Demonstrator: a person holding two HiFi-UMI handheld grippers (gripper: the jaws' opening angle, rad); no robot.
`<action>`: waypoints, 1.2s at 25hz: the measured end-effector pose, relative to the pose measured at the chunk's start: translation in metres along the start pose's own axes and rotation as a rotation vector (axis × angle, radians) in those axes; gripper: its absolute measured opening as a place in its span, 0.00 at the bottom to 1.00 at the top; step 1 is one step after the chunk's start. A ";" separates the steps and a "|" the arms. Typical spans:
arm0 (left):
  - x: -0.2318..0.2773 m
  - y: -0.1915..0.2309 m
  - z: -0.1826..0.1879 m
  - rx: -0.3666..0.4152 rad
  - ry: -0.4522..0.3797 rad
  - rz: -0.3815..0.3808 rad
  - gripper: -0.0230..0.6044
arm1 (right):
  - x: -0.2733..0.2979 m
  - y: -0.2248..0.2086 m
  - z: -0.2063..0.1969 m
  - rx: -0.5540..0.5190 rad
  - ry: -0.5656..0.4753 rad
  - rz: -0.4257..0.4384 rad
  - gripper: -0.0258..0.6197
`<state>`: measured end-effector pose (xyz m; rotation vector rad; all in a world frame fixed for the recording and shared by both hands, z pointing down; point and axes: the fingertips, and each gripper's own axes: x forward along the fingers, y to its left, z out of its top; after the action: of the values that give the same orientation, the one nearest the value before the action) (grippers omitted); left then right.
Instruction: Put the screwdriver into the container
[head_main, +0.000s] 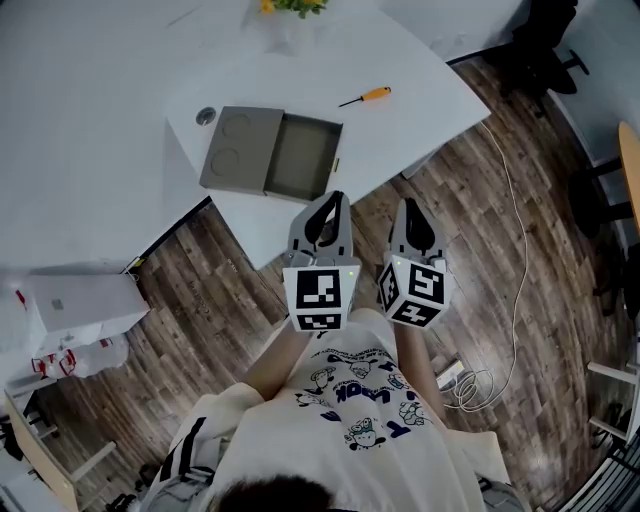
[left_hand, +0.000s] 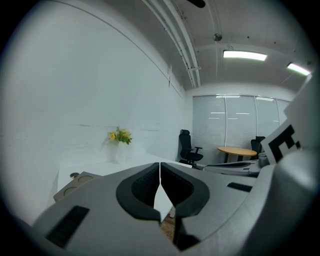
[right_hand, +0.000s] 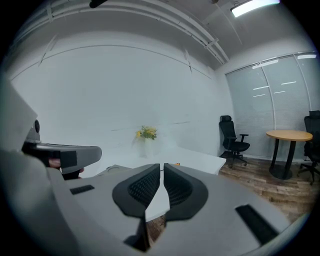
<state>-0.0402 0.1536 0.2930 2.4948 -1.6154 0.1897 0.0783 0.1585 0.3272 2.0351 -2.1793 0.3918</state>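
A screwdriver with an orange handle lies on the white table, to the right of the container. The container is a flat grey box lying open, its lid folded out to the left. Both grippers hover over the wooden floor just short of the table's near corner. My left gripper is shut with nothing in it, pointing toward the container's right half. My right gripper beside it is also shut and empty. In the right gripper view the orange handle shows just past the right gripper. The left gripper faces the table corner.
A vase of yellow flowers stands at the table's far edge, and a round metal fitting sits left of the container. White boxes lie on the floor at left. A white cable runs along the floor at right, near black chairs.
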 end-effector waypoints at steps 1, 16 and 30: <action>0.004 0.002 0.000 0.001 0.004 -0.003 0.07 | 0.005 0.000 0.000 0.002 0.002 -0.004 0.10; 0.050 0.017 -0.001 -0.018 0.045 -0.023 0.07 | 0.046 -0.009 0.004 0.012 0.041 -0.028 0.10; 0.115 0.021 0.002 -0.035 0.074 0.012 0.07 | 0.110 -0.037 0.019 0.002 0.064 0.010 0.10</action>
<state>-0.0122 0.0423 0.3152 2.4230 -1.5914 0.2493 0.1083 0.0461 0.3429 1.9848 -2.1535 0.4535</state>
